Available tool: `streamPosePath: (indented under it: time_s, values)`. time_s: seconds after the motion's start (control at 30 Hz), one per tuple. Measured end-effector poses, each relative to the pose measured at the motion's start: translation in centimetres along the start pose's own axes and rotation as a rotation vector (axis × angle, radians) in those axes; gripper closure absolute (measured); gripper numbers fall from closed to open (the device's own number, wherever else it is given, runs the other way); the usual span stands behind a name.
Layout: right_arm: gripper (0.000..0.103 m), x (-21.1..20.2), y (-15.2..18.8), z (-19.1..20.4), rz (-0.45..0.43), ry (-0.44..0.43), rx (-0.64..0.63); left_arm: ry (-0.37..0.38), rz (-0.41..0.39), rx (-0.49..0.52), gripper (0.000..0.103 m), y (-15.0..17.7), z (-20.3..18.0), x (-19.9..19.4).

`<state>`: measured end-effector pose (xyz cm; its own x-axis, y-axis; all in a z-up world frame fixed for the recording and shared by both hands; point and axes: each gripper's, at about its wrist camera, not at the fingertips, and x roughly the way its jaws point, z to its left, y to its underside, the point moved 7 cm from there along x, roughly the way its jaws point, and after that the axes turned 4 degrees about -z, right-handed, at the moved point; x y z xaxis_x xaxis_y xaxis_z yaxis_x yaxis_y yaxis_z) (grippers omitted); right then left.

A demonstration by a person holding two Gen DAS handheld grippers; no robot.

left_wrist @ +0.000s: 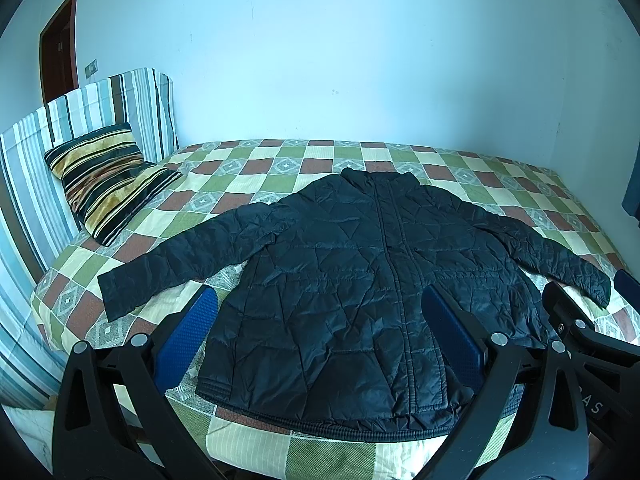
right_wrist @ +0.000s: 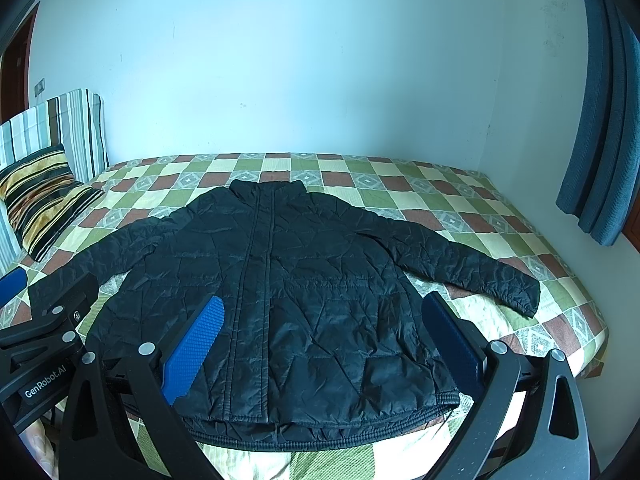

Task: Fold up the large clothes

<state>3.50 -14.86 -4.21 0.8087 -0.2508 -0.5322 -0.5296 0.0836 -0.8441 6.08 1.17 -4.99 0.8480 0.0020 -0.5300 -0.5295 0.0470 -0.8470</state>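
A black quilted jacket point(left_wrist: 340, 280) lies flat and face up on the checkered bed point(left_wrist: 280, 168), collar toward the far wall, both sleeves spread out to the sides. It also shows in the right wrist view point(right_wrist: 288, 280). My left gripper point(left_wrist: 320, 332) is open with blue pads, held above the jacket's lower hem, empty. My right gripper point(right_wrist: 320, 336) is open and empty, also above the lower hem. The right gripper's body shows at the right edge of the left wrist view point(left_wrist: 580, 332); the left gripper's body shows at the left of the right wrist view point(right_wrist: 44, 340).
A striped pillow point(left_wrist: 108, 180) leans on a striped headboard point(left_wrist: 60, 128) at the left. A plain wall stands behind the bed. A blue curtain point(right_wrist: 600, 120) hangs at the right. A brown door point(left_wrist: 58, 52) is at the far left.
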Motion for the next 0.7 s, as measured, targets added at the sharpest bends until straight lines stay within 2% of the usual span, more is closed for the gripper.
streamPosePath:
  time_s: [0.5,0.7]
  values:
    - [0.005,0.1,0.1,0.1,0.005,0.0,-0.004,0.002,0.006,0.003,0.002,0.2,0.1,0.3]
    - [0.005,2.4,0.5,-0.4,0.033,0.013,-0.008,0.012,0.04,0.005,0.002,1.5,0.2,3.1]
